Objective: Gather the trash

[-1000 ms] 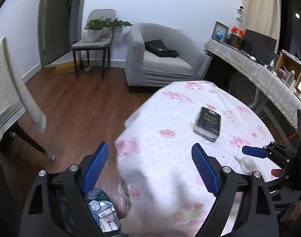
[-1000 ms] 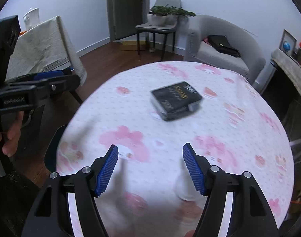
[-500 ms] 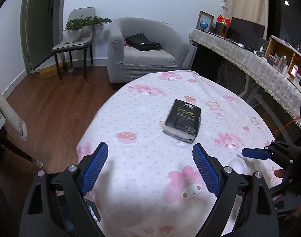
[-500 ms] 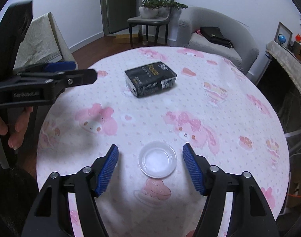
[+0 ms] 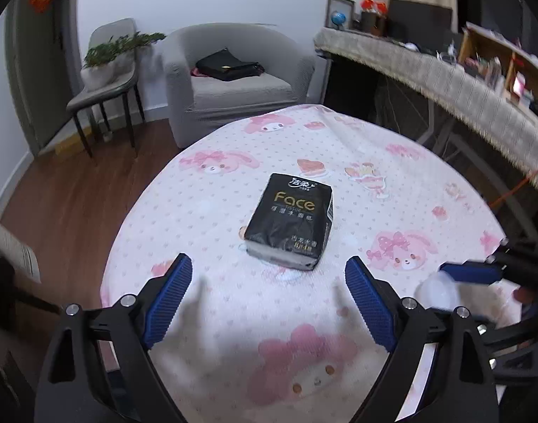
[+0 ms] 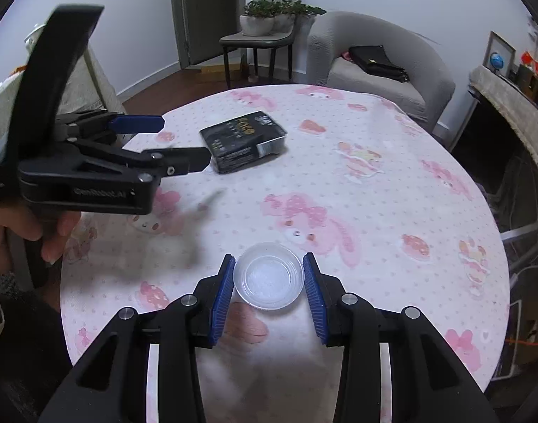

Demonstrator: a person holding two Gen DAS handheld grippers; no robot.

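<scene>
A small clear plastic cup (image 6: pixel 268 280) stands upright on the round table's pink-patterned cloth (image 6: pixel 392 211). My right gripper (image 6: pixel 269 283) straddles it. Its jaws are closing, and the blue pads sit right at the cup's rim on both sides; the cup looks undeformed. In the left wrist view the cup (image 5: pixel 438 289) shows blurred at the right beside a blue finger (image 5: pixel 470 272) of the right gripper. My left gripper (image 5: pixel 269 296) hangs wide open over the cloth (image 5: pixel 392 176) with nothing between its fingers. A black tissue pack (image 5: pixel 290 225) lies just beyond it.
The tissue pack (image 6: pixel 244 141) lies mid-table, close to the left gripper (image 6: pixel 182 141), which a hand (image 6: pixel 29 225) holds. Beyond the table stand a grey armchair (image 5: pixel 233 81) with a black bag, a chair with plants (image 5: pixel 107 81) and a cloth-covered sideboard (image 5: pixel 445 81). Wooden floor (image 5: pixel 68 190) lies to the left.
The left gripper has swung from the table's edge to over its middle, towards the tissue pack. The right gripper came up around the cup and its jaws narrowed onto it.
</scene>
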